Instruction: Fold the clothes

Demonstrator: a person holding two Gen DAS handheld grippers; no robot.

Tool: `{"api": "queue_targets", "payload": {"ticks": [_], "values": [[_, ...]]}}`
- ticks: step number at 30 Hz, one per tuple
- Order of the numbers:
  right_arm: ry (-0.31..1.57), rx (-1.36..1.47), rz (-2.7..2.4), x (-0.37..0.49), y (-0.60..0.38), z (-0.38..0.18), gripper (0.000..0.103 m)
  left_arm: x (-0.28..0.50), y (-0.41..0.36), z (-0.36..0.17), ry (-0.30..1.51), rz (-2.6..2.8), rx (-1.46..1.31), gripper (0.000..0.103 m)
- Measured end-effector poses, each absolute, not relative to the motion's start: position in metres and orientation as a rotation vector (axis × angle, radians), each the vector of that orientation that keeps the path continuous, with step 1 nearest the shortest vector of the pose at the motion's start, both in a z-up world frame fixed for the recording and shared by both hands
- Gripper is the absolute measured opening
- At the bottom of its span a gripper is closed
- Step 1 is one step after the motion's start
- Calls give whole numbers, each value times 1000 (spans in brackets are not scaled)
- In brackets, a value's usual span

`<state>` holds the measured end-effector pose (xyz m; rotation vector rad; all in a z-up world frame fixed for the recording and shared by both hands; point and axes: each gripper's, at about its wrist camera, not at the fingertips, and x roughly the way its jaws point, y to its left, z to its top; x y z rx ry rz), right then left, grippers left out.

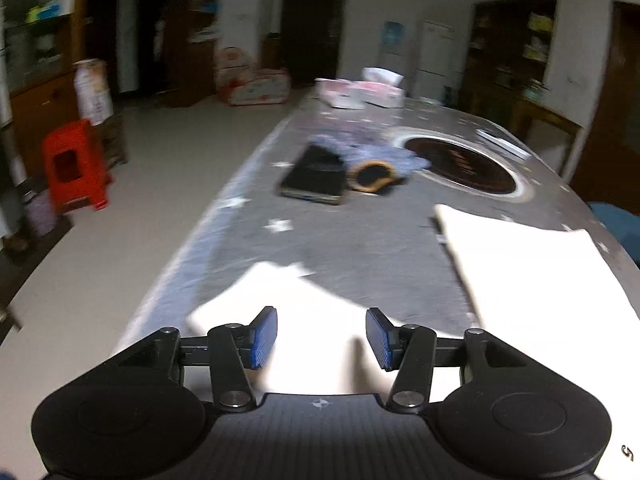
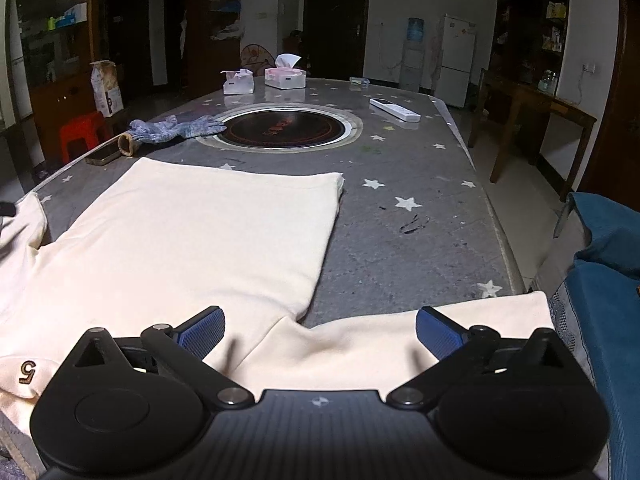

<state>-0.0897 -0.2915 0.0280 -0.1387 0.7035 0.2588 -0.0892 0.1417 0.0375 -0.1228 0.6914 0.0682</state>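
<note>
Both left tongs (image 1: 322, 336) and right tongs (image 2: 320, 330) wide, empty, over cream shirt (image 2: 192, 236) lying flat on desk (image 2: 400, 224), hem pointing away.

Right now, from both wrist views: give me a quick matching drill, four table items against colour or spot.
Column one:
1. shirt
2. work glove
3. remote
4. tissue box

Column two:
a. far edge of the table, tissue sticking up
b. cream, spread flat nearest the grippers
c. white, right of the round hotplate
d. blue-grey, left of the hotplate

Pairs: 1-b, 2-d, 3-c, 4-a
</note>
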Motion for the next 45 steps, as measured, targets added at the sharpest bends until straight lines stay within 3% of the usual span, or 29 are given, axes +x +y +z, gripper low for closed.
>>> {"api": "queue_targets", "payload": {"ticks": [9,13,15,25,35,45], "values": [[706,-143,251,-93,-296,28,103,-57,156,19,696,101,-128,52],[716,-141,246,-93,-297,24,103,-66,160,17,693,152,-78,52],[720,-140,245,-92,-298,22,103,-74,160,16,700,192,-54,47],[724,-123,235,-95,-304,18,103,-119,181,18,713,356,-81,49],[765,-88,171,-108,-331,6,103,-118,164,25,740,384,-11,50],[766,62,37,-102,-390,5,100,-119,88,54,666,97,30,71]]}}
